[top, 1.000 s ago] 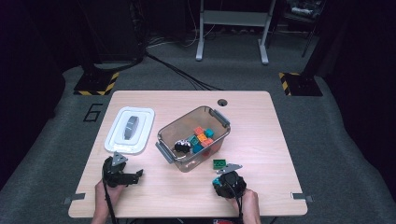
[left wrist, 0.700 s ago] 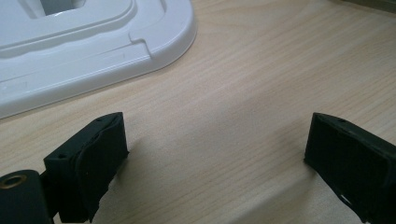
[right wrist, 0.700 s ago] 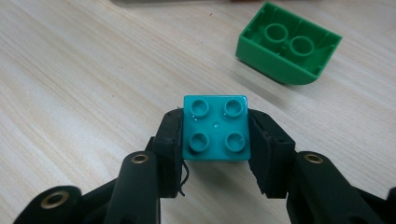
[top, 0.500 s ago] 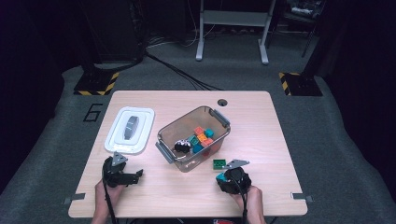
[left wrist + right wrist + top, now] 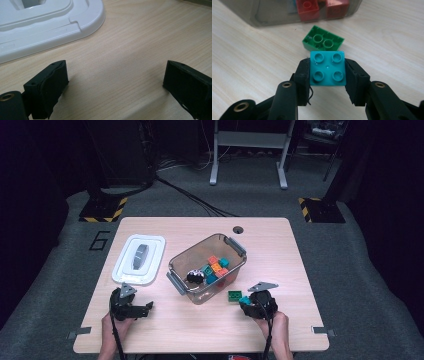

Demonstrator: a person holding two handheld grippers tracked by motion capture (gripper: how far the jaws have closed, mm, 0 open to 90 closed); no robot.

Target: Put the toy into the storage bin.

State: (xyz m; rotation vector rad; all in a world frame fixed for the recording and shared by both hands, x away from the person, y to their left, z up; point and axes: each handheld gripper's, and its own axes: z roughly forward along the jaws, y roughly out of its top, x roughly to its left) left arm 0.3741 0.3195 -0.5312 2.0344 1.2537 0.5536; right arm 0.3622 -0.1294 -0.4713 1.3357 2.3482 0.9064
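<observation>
Right tongs [image 5: 327, 72] clamp the teal brick [image 5: 327, 68] — studs up.

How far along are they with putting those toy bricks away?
Several bricks already lie in the clear bin. The right gripper is clamped on a teal brick. A green brick lies upside down on the table, and the white lid is off. The left gripper is open.
</observation>
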